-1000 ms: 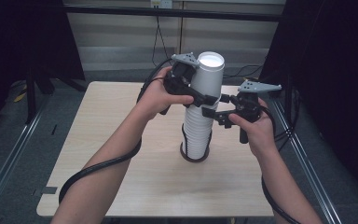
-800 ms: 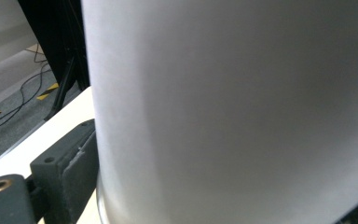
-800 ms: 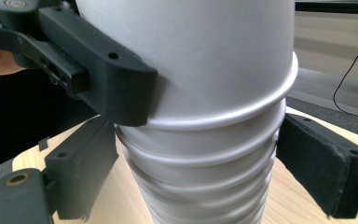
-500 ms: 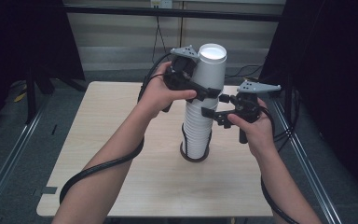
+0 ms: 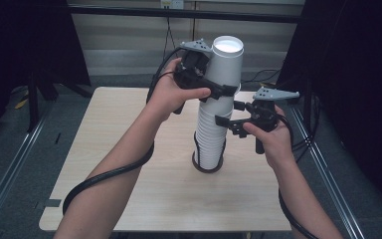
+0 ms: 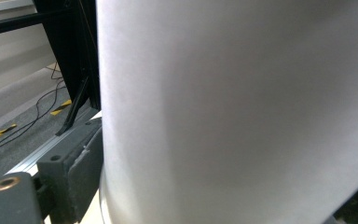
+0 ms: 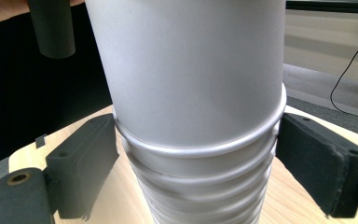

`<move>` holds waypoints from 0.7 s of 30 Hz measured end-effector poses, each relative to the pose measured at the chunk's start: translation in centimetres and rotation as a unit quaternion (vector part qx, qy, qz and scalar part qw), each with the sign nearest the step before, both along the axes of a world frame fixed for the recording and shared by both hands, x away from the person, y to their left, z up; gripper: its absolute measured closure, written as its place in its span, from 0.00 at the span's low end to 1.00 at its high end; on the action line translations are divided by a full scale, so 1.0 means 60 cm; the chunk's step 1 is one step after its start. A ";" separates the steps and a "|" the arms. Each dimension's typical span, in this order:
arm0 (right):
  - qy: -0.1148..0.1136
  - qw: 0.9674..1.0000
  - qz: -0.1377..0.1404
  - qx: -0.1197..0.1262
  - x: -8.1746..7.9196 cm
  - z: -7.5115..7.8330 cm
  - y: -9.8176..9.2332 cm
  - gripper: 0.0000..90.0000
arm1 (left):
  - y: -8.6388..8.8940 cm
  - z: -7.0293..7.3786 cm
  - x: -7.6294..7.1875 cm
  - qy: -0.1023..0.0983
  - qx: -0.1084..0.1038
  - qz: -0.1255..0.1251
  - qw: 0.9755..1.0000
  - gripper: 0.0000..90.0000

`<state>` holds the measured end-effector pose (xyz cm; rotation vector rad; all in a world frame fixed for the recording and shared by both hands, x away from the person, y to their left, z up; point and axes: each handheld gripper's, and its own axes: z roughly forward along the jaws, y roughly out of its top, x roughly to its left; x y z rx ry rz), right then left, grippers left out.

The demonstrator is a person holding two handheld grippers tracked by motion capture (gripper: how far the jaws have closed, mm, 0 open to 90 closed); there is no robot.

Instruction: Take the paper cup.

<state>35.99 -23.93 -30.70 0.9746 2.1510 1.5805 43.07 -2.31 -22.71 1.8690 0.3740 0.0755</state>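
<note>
While the person works at the table, the views read as follows.

High view, stack: a tall stack of white paper cups (image 5: 211, 134) stands upright near the middle of the wooden table (image 5: 129, 149), slightly right of centre.
High view, top cup: the top cup (image 5: 224, 64) sits highest, mouth up.
High view, left gripper: the left gripper (image 5: 219, 89) clamps the top cup from the left; its jaws have just been closing, with that cup between them.
High view, right gripper: the right gripper (image 5: 224, 119) has its jaws either side of the stack, lower down, from the right.

Left gripper view, top cup: its white wall (image 6: 237, 107) is very close, with one black pad (image 6: 72, 172) against its left side.

Right gripper view, stack: the cup rims (image 7: 200, 154) sit between two pads (image 7: 81, 163); narrow gaps show on both sides, so the jaws stand open around it.
</note>
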 end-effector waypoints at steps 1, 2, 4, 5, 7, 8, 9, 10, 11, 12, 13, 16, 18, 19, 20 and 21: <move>0.000 1.000 0.000 0.000 0.000 0.000 0.000 0.14 | 0.000 0.001 0.000 0.000 -0.002 0.001 1.000 0.10; 0.000 1.000 0.000 0.000 0.000 0.000 0.000 0.14 | 0.001 0.002 0.000 -0.001 -0.001 0.002 1.000 0.10; -0.001 1.000 0.000 -0.001 0.000 0.000 0.000 0.14 | 0.002 0.005 0.000 -0.001 -0.004 0.002 1.000 0.10; -0.001 1.000 0.000 -0.001 0.000 0.000 0.000 0.14 | 0.002 0.007 0.000 0.001 -0.007 0.003 1.000 0.10; -0.001 1.000 -0.001 -0.003 0.000 0.000 0.000 0.14 | 0.001 0.012 0.000 0.001 -0.007 0.005 1.000 0.10; -0.001 1.000 -0.001 -0.003 -0.001 0.000 0.000 0.14 | 0.002 0.015 0.000 -0.002 -0.008 0.006 1.000 0.10; -0.001 1.000 -0.001 -0.003 -0.001 0.000 0.000 0.14 | 0.002 0.017 0.000 -0.004 -0.008 0.005 1.000 0.10; -0.001 1.000 -0.001 -0.003 -0.001 0.000 0.000 0.14 | 0.002 0.019 0.000 -0.003 -0.008 0.006 1.000 0.10; -0.001 1.000 -0.001 -0.003 -0.001 0.000 0.000 0.14 | 0.002 0.022 0.000 -0.005 -0.009 0.007 1.000 0.10; -0.001 1.000 0.000 -0.002 0.000 0.000 0.000 0.14 | 0.002 0.024 0.000 -0.003 -0.011 0.008 1.000 0.10; -0.001 1.000 0.000 -0.003 0.000 0.000 0.000 0.14 | 0.002 0.026 0.000 -0.003 -0.010 0.006 1.000 0.10; -0.001 1.000 0.000 -0.002 0.000 0.000 0.000 0.14 | 0.003 0.030 0.000 -0.007 -0.011 0.005 1.000 0.10; -0.001 1.000 0.000 -0.003 0.000 0.000 0.000 0.14 | 0.003 0.035 0.000 -0.008 -0.016 0.006 1.000 0.10; -0.001 1.000 0.001 -0.004 0.000 0.000 0.000 0.14 | 0.003 0.037 0.000 -0.010 -0.016 0.006 1.000 0.10; 0.000 1.000 0.001 -0.003 0.000 -0.001 -0.001 0.14 | 0.003 0.038 0.000 -0.008 -0.017 0.007 1.000 0.10; 0.000 1.000 0.001 -0.003 0.000 -0.001 -0.001 0.14 | 0.003 0.040 0.000 -0.010 -0.019 0.008 1.000 0.10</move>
